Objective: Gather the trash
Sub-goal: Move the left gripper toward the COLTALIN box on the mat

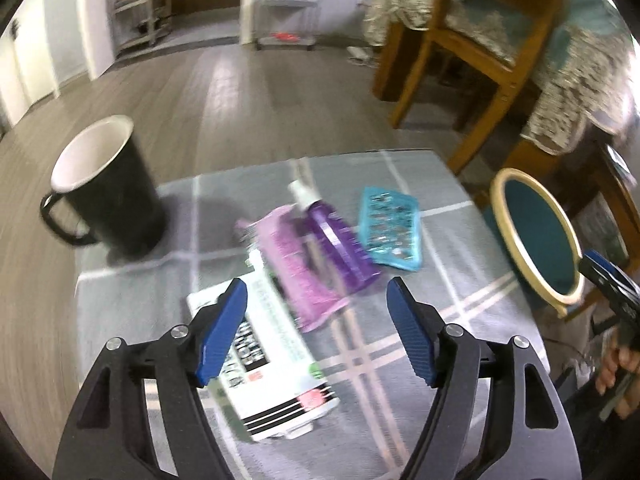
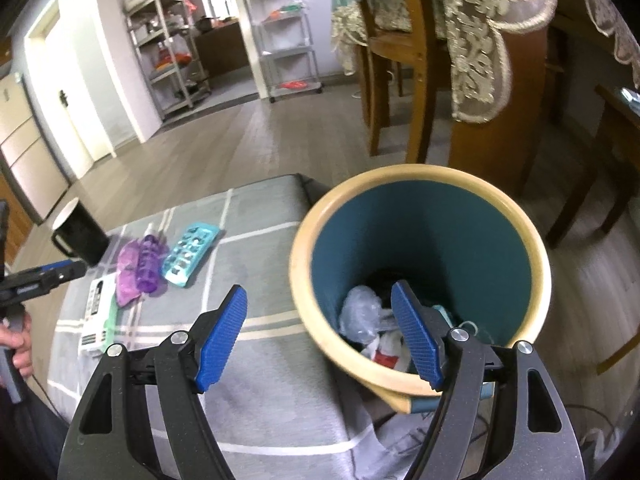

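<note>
Four pieces of trash, one white carton [image 1: 264, 356], one pink pouch [image 1: 296, 264], one purple spray bottle [image 1: 332, 236] and one teal blister pack [image 1: 390, 232], lie clustered on the grey checked desk [image 1: 460, 312] beside one black mug [image 1: 108, 184], while the left gripper [image 1: 316, 328] and right gripper [image 2: 320, 332] both gape wide and empty, the right above one teal bin [image 2: 424, 224] holding crumpled waste.

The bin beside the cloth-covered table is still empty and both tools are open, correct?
Not empty. The right wrist view shows the bin already holding crumpled plastic and wrappers. Both the left tool and right tool are open.
</note>
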`<state>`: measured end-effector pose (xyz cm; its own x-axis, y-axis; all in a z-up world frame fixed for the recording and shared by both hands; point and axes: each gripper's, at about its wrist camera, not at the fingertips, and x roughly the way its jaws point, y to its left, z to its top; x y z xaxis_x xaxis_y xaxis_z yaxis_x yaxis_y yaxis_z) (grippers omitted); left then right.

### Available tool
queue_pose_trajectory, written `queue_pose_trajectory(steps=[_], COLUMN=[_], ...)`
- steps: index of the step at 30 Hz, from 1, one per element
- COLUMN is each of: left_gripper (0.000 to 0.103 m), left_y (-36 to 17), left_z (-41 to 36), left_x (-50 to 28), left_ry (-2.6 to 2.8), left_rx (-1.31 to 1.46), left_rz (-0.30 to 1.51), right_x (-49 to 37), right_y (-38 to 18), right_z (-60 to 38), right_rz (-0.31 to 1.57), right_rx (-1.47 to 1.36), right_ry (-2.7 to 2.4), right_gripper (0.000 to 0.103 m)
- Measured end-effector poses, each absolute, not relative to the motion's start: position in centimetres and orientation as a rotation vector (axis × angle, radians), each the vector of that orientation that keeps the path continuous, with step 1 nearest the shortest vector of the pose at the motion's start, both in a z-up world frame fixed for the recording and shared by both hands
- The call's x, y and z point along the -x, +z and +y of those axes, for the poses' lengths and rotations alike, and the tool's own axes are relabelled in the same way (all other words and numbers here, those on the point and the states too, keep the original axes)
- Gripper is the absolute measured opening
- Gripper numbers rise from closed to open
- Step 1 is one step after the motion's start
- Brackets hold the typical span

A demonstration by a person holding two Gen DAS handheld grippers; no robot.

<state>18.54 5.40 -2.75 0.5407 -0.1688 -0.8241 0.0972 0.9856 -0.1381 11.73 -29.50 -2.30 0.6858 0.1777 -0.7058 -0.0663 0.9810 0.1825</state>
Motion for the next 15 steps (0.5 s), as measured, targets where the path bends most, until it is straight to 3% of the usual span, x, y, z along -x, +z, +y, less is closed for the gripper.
queue_pose_trajectory(steps=[7, 10, 15], left_gripper=[0.072, 0.081, 0.085], left_y=[-5.6, -6.2, -7.7], left_z=[6.6, 6.8, 7.9], left_x=[-18.6, -18.5, -18.7], left_ry=[-0.057, -0.019, 0.037], left_rx=[0.086, 0.08, 0.146], left_rz=[1.083, 1.104, 1.147], right_x=[-11.1, -10.8, -10.2], right_y=[-2.7, -3.0, -3.3], right_z=[-26.6, -25.0, -23.2], right_rz=[0.821, 0.829, 0.836], right_rx=[-0.099, -0.064, -0.023], right_ry=[0.206, 0.24, 0.279], right_gripper=[0.076, 0.075, 0.075])
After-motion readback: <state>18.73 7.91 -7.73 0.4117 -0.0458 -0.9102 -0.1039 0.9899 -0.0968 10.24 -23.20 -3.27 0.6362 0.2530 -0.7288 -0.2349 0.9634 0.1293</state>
